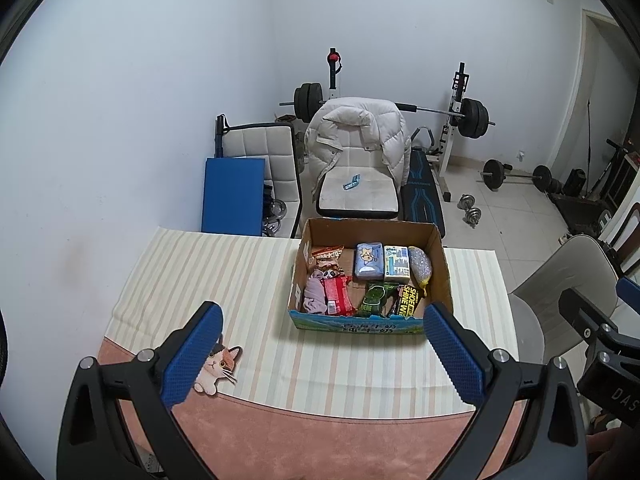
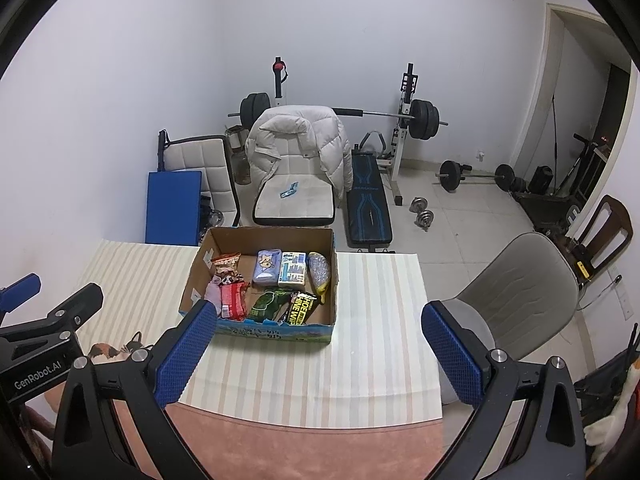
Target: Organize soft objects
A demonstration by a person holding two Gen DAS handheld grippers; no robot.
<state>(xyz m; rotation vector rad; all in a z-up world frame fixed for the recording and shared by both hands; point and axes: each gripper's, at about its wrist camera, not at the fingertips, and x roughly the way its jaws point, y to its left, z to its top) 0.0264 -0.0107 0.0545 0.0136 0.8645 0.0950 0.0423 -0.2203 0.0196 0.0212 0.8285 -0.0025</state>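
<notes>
Cardboard box (image 1: 438, 268) at the far middle of the worktop (image 1: 200, 272), on a cream striped cloth (image 2: 368, 320), open-topped and packed. Along the back row: snack bag (image 1: 327, 255), blue tissue pack (image 1: 369, 266), white tissue pack (image 1: 396, 269), glittery sponge (image 1: 420, 268). Along the front row: lilac cloth (image 1: 314, 295) at the left wall, red packet (image 1: 337, 295) just beside it, green pouch (image 1: 371, 299), black-and-yellow shoe-shine wipes (image 1: 410, 300).

Left gripper (image 1: 324, 356) above the near part of the cloth, fingers spread wide, nothing between the blue pads (image 1: 192, 356). Right gripper (image 2: 320, 356) likewise spread wide and empty, left pad overlapping the box's near left corner in its own view. Neither touching the box.

Cat picture (image 1: 218, 364) on the pink cloth edge near the left gripper. Beyond the worktop: white chair with puffy jacket (image 2: 296, 136), weight bench (image 2: 368, 204), barbell rack (image 1: 456, 112), grey chair (image 2: 516, 288) to the right.
</notes>
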